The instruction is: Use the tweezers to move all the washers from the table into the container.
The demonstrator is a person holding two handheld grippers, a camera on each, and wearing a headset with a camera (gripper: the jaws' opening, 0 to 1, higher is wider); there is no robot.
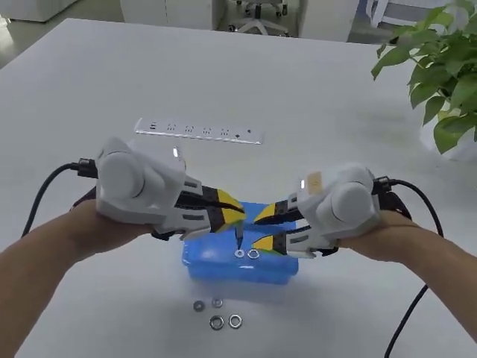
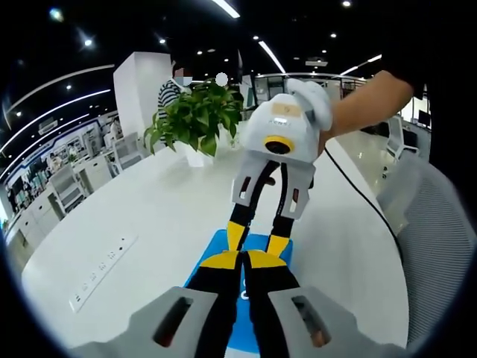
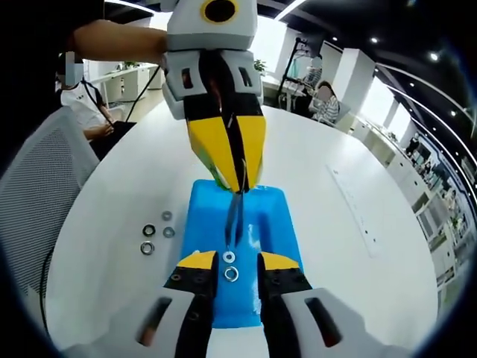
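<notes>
Tabletop (image 1: 112, 97): white, carries everything.
Container (image 1: 223, 270): blue, lower centre of the head view, under both tools.
Left hand-held gripper (image 1: 235, 211): clamped shut on the tweezers.
Right hand-held gripper (image 1: 262, 228): jaws apart, empty, over the container.
Tweezers (image 1: 239, 237): tips point down into the container.
Dropped washers (image 1: 246, 253): two lie inside, below the tips.
Loose washers (image 1: 217, 313): four clustered on the tabletop, bottom centre.
Doing it well: likely lower the tips onto one loose washer's edge, pinch gently, lift straight.
</notes>
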